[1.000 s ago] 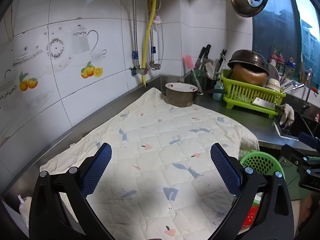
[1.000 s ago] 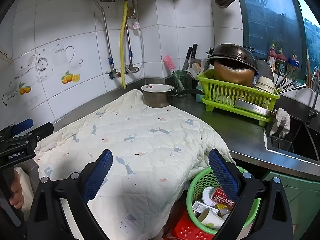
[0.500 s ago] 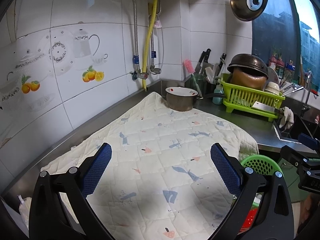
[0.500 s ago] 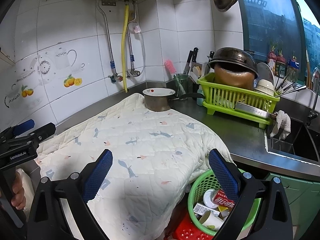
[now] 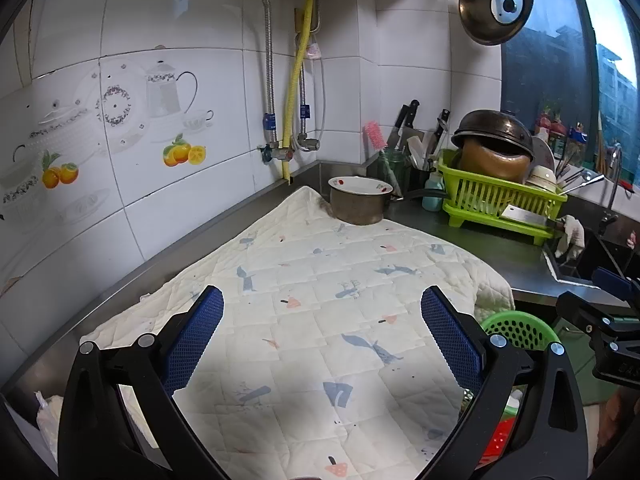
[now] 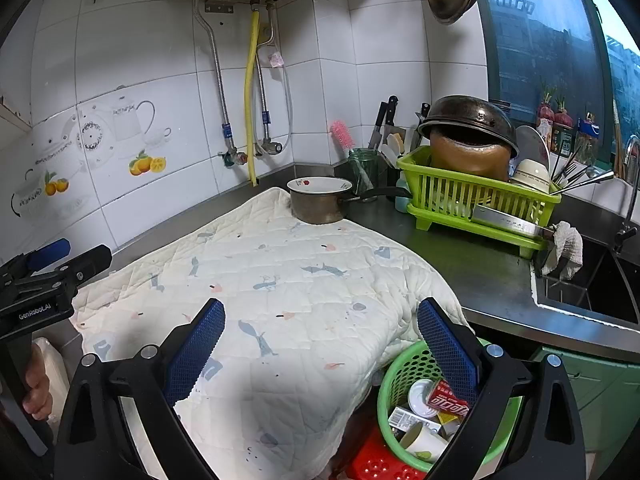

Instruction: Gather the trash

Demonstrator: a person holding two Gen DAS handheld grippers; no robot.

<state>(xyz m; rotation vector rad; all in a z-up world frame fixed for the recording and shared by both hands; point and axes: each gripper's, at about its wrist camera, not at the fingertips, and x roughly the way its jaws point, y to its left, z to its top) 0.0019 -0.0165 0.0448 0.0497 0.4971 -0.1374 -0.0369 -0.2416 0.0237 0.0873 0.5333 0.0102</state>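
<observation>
A green perforated basket (image 6: 400, 376) sits low at the counter's front edge, below the right gripper. It holds trash: a red wrapper (image 6: 447, 400), a paper cup (image 6: 420, 442) and a small carton (image 6: 412, 420). Its rim also shows in the left wrist view (image 5: 520, 330). My left gripper (image 5: 322, 344) is open and empty above the quilted cloth (image 5: 320, 300). My right gripper (image 6: 320, 344) is open and empty over the cloth's right edge (image 6: 280, 280). No loose trash shows on the cloth.
A metal pot (image 6: 318, 200) stands at the cloth's far corner. A green dish rack (image 6: 476, 208) with a wok and bowls stands to the right, with a sink (image 6: 592, 284) beyond it. A red plastic item (image 6: 372, 462) lies beside the basket. Tiled walls close the left and back.
Both grippers have drawn back and tilted up a little, so more wall shows. Both stay open and empty.
</observation>
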